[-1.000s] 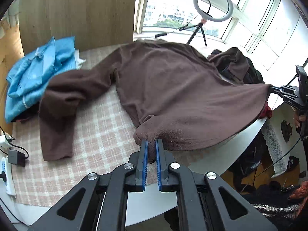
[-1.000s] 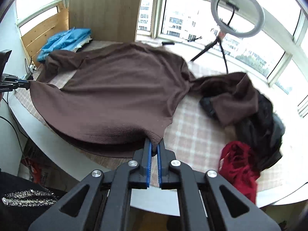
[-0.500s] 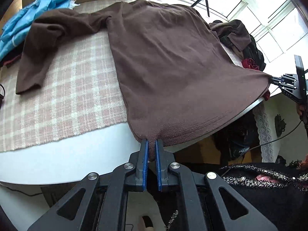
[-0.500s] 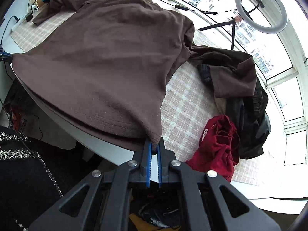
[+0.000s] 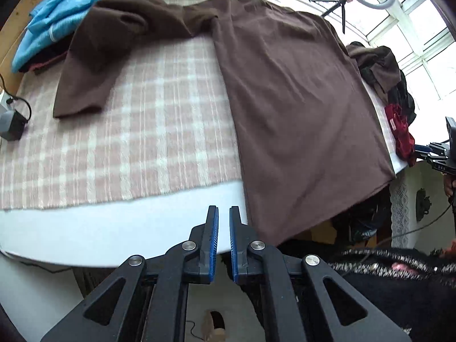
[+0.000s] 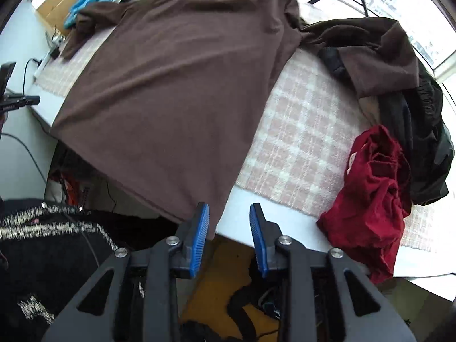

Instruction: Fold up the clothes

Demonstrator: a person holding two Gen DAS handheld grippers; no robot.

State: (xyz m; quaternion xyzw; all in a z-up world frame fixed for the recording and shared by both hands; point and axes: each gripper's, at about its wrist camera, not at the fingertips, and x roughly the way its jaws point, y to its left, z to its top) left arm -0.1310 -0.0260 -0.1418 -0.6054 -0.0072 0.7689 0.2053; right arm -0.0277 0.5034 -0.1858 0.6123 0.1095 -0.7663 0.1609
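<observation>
A brown sweater (image 5: 285,99) lies spread over the plaid-covered table, with its hem hanging over the near edge. My left gripper (image 5: 223,213) hovers at the white table edge, just left of the hem. Its jaws stand almost together, and only bare table shows in the slit between them. In the right wrist view the sweater (image 6: 176,85) reaches down to my right gripper (image 6: 229,212), whose jaws are opening. The hem corner hangs loose between them, beside the left pad. The right gripper (image 5: 427,154) also shows at the far right of the left view.
A red garment (image 6: 370,185) and a dark pile (image 6: 421,131) lie to the right on the plaid cloth (image 6: 299,142). Blue clothes (image 5: 71,8) are stacked at the back left. A power adapter (image 5: 11,122) sits at the left edge. A person's dark sparkly top (image 5: 399,285) is close below.
Both grippers sank to the table's near edge and laid the sweater down flat. The hem is no longer between the left jaws. The right jaws have spread apart off the hem corner.
</observation>
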